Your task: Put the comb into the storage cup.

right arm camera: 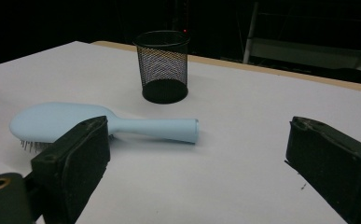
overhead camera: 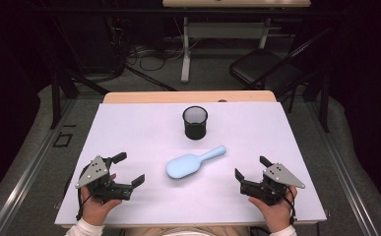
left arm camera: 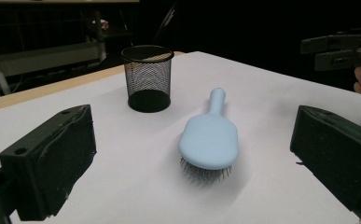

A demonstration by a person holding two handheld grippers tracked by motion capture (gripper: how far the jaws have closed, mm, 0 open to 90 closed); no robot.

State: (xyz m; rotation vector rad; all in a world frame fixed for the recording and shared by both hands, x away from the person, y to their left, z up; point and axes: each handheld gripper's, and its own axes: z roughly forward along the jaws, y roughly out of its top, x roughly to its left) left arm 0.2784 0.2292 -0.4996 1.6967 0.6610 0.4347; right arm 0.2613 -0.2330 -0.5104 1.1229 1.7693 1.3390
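At the bottom of the high view, the left gripper [overhead camera: 130, 168] sits low at lower left and the right gripper [overhead camera: 252, 167] at lower right, each held in a hand resting near the front edge of the white table [overhead camera: 129, 128]; both stand with jaws wide apart and nothing between them. Between the two, just below the centre of the frame, lies the light blue hairbrush [overhead camera: 193, 162] — bristles down, head toward the lower left, handle angling up to the right. In the left gripper view it sits at centre with the short bristles showing under the near edge of the head [left arm camera: 209, 141], well apart from either black jaw; in the right gripper view its handle [right arm camera: 155, 129] runs across the middle of the frame with the head partly behind the left jaw. It looks like a stiff, light plastic piece with a smooth, rounded back that could slip under hard pads, so the domed head seems a poor hold. The handle is narrower and straighter, and a pinch across its sides near the middle should sit more securely — the bristles are probably springy and best left alone. Farther back, above centre in the high view, a black mesh cup [overhead camera: 195, 122] stands upright and looks empty, apart from the brush.
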